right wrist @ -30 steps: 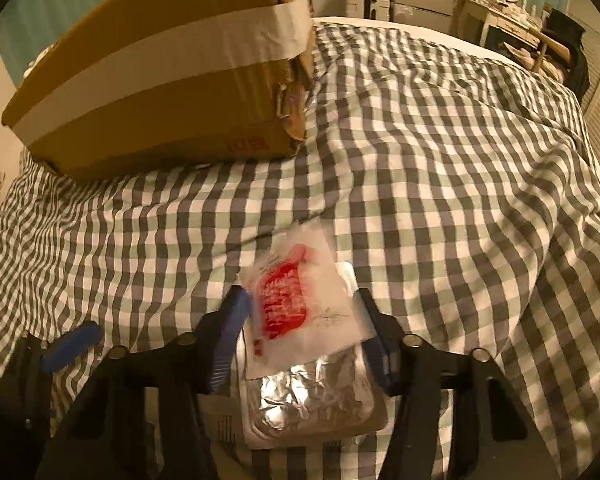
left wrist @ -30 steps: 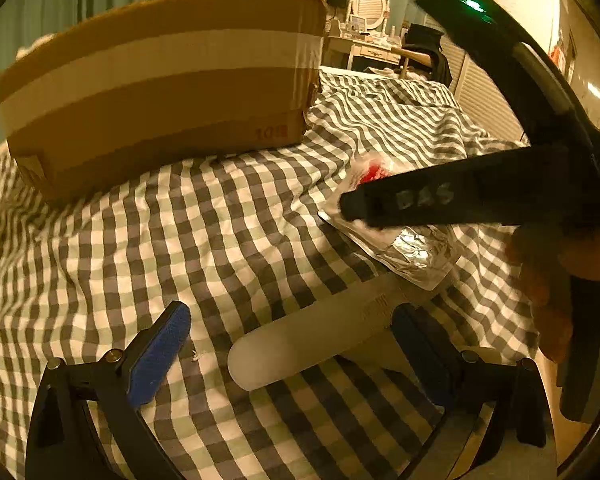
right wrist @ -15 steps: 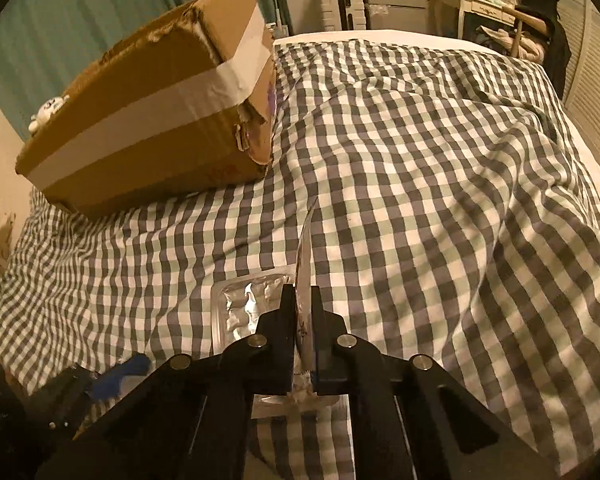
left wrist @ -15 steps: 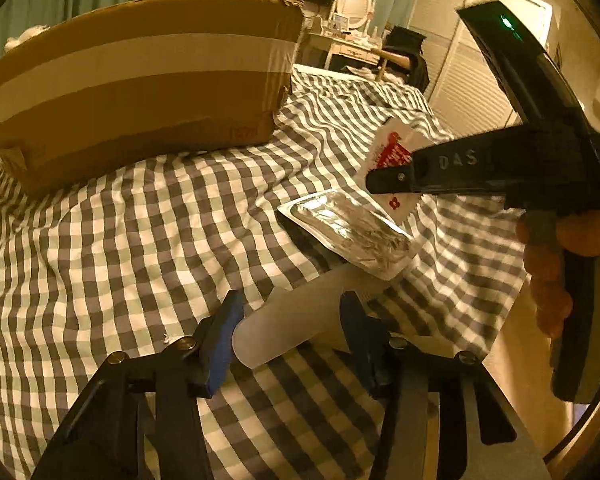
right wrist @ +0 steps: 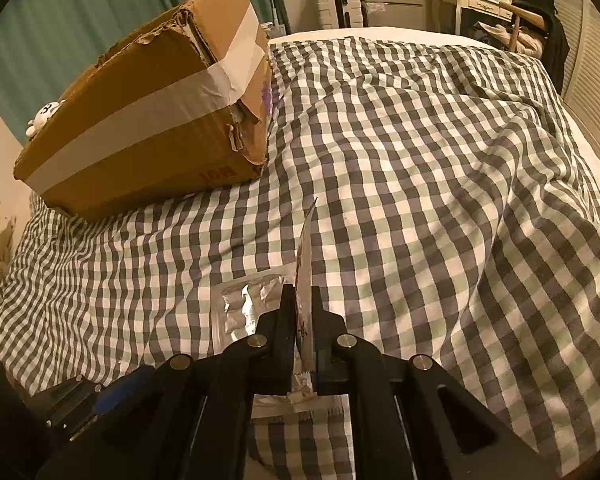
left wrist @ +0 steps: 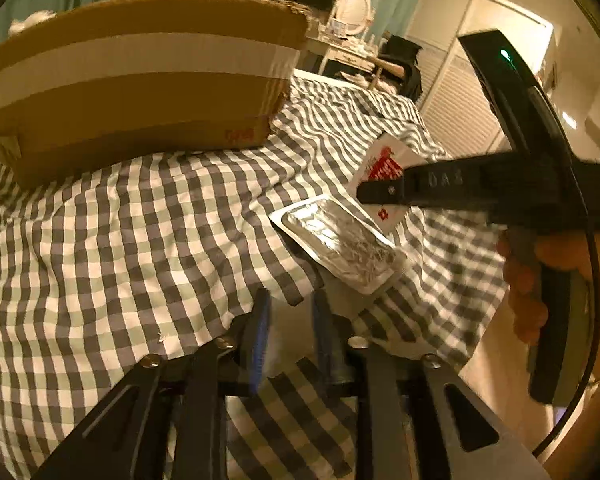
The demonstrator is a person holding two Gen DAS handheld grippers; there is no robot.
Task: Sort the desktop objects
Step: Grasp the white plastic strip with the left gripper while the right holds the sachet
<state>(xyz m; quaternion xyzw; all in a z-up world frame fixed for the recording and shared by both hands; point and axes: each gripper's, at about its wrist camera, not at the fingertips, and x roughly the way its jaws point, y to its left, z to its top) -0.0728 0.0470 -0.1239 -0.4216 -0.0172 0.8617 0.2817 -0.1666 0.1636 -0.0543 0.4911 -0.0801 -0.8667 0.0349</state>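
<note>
My left gripper (left wrist: 290,320) has its blue pads on either side of a white tube (left wrist: 288,340) lying on the checked bedcover (left wrist: 140,240). Its jaws are closing, and the tube fills the gap between them. A flat silver foil pack (left wrist: 340,248) rests partly over the tube's far end. My right gripper (left wrist: 364,194) is shut on a red-and-white sachet (left wrist: 384,164) and holds it just above the foil pack. In the right wrist view the sachet (right wrist: 306,256) stands edge-on between the shut fingers of that gripper (right wrist: 304,304), with the foil pack (right wrist: 248,304) below left.
A large taped cardboard box (left wrist: 140,92) sits at the back left of the bed, also seen as the box (right wrist: 148,120). A person's hand (left wrist: 528,280) grips the right tool. The bed's edge drops off at the right; a dresser and cabinets stand behind.
The left jaws narrowed from wide open onto the white tube. The right gripper shut on the sachet, turned it on edge and lifted it off the foil pack.
</note>
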